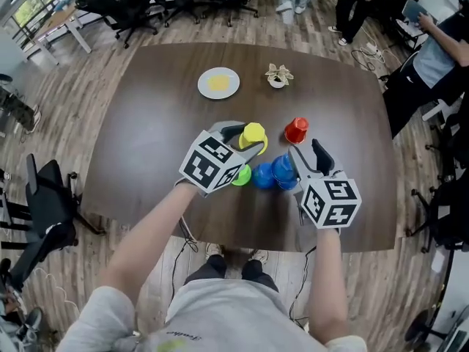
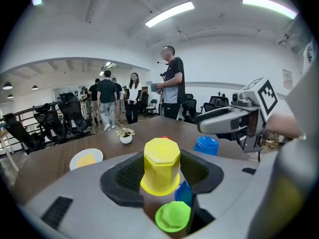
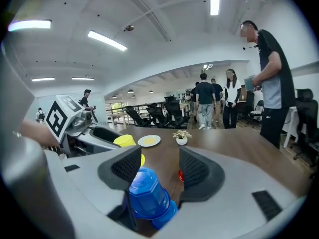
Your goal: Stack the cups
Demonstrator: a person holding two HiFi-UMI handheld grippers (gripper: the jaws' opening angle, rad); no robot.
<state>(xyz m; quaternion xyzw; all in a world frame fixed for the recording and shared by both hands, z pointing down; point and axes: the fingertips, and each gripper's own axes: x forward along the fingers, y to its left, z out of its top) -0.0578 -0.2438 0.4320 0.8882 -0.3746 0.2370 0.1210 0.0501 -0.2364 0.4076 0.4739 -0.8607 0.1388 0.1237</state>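
Observation:
My left gripper (image 1: 251, 139) is shut on an upside-down yellow cup (image 1: 253, 134), and its pads press the cup's sides (image 2: 161, 164). Just below it on the dark table stand a green cup (image 1: 241, 175) and a blue cup (image 1: 264, 177), both upside down. A second blue cup (image 1: 284, 169) stands beside them, close to the left finger of my right gripper (image 1: 306, 152). That gripper is open, with the blue cup (image 3: 146, 197) low in front of its left pad. A red cup (image 1: 296, 130) stands farther back, seen between the right pads (image 3: 180, 175).
A white plate with a yellow centre (image 1: 218, 83) and a small potted plant (image 1: 278, 75) sit at the far side of the table (image 1: 146, 138). Office chairs and several standing people surround the table.

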